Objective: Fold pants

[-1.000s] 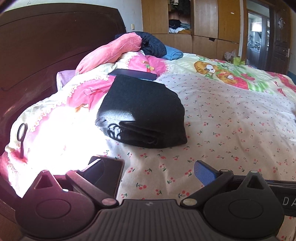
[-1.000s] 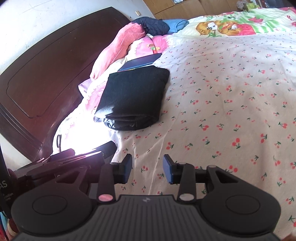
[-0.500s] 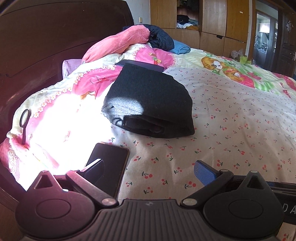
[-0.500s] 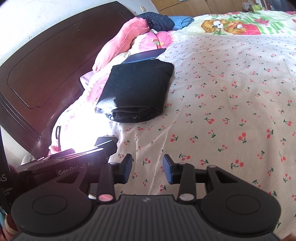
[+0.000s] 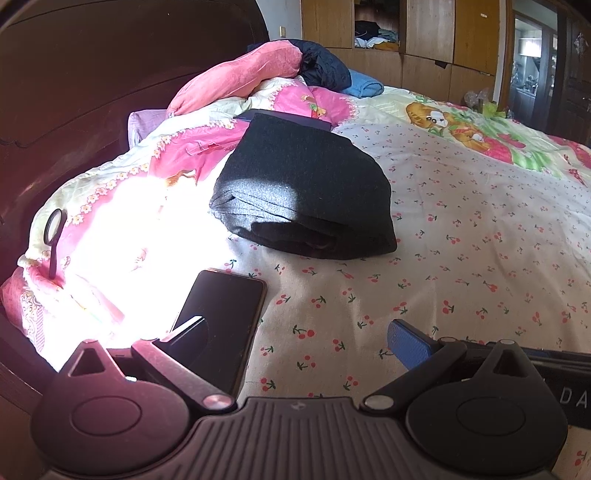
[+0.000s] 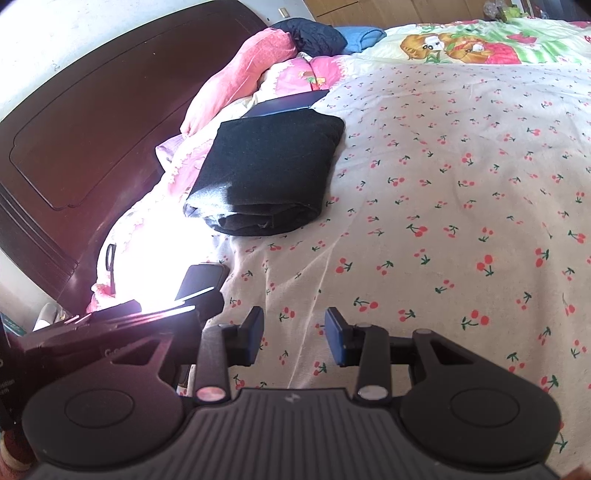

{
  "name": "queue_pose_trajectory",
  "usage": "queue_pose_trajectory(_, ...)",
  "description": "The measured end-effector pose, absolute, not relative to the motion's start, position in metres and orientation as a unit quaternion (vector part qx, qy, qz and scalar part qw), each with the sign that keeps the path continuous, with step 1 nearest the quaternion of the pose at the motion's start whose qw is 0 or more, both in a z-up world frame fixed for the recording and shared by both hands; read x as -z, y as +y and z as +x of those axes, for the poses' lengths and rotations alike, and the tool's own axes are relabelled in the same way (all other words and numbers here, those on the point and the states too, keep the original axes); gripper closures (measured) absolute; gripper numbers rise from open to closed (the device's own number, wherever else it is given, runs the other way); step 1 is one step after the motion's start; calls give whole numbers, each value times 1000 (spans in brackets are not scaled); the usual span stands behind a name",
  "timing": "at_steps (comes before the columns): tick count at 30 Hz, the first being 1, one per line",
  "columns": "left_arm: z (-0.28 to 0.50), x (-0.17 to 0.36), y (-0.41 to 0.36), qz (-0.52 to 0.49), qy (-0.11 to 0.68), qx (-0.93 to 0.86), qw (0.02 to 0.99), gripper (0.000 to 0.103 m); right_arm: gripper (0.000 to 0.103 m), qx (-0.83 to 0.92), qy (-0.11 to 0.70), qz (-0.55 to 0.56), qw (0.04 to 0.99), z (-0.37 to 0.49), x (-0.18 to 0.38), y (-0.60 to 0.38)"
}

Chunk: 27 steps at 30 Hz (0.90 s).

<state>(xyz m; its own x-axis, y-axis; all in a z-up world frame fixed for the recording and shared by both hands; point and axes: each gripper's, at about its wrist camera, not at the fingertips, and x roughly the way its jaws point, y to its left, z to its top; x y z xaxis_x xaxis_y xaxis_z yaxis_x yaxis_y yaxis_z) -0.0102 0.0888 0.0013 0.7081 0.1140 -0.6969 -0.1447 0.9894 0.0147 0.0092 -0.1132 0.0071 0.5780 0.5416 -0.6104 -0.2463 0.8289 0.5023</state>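
Pants [image 5: 306, 192]: black, folded into a thick rectangular bundle, layered fold edges facing the cameras, lying flat on the bed's cherry-print sheet [image 5: 461, 266] near the headboard end; a patch of sun falls across the near left corner. Dark blue flat item [image 6: 291, 103]: partly tucked under the bundle's far edge. Pink floral quilt [image 5: 177, 155]: bunched just beside the pants on the headboard side, touching them, strongly overexposed by sun in its near part. Phone [image 5: 221, 321]: dark screen up, on the sheet, near the pants but apart, in front of the left gripper. Left gripper [image 5: 295, 338]: low over the sheet, fingers spread wide, nothing between them; one finger overlaps the phone in view, contact cannot be told. Right gripper [image 6: 294, 334]: beside the left, over bare sheet, well short of the pants, fingers parted by a moderate gap, grasping nothing. Headboard [image 6: 92, 129]: dark wood. Wardrobe [image 5: 424, 33]: wooden, beyond the bed's far side.
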Motion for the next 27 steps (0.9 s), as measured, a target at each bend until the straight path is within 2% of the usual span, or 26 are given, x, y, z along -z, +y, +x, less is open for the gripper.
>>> queue_pose_trajectory(27,-11,3,91,-16,385,-83,919,0,64,-232,408,181,865,13,-2,-111)
